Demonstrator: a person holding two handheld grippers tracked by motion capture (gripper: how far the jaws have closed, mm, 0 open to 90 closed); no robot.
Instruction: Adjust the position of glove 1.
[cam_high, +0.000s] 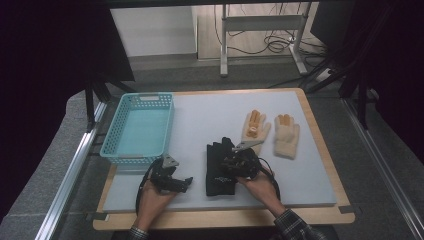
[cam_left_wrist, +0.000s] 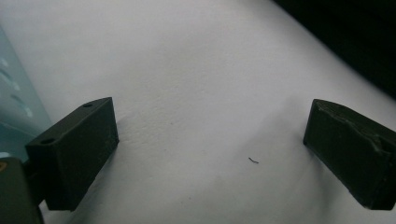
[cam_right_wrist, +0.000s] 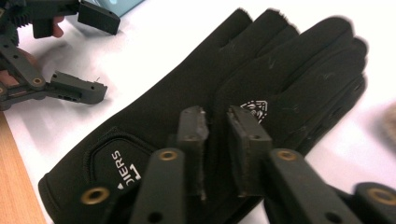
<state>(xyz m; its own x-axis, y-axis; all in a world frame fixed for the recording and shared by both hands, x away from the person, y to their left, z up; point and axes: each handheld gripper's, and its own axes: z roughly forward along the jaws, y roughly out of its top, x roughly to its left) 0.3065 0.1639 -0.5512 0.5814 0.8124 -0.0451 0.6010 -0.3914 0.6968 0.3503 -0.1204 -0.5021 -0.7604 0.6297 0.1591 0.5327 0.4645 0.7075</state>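
Note:
A black glove (cam_high: 216, 175) with white print lies flat on the white mat, fingers pointing away from me. My right gripper (cam_high: 229, 166) hovers just over its palm. In the right gripper view its jaws (cam_right_wrist: 218, 123) stand a narrow gap apart above the black glove (cam_right_wrist: 285, 79), with nothing pinched between them. My left gripper (cam_high: 186, 181) rests low on the mat to the left of the glove. Its jaws (cam_left_wrist: 210, 140) are spread wide over bare mat and are empty. It also shows open in the right gripper view as the left gripper (cam_right_wrist: 99, 53).
A turquoise basket (cam_high: 114, 131) stands at the left of the mat, just beyond my left gripper; its wall shows as the basket (cam_left_wrist: 14, 109). Two beige gloves (cam_high: 255, 127) (cam_high: 286, 136) lie palm-up to the right of the black glove. The wooden board edge (cam_high: 225, 217) runs along the front.

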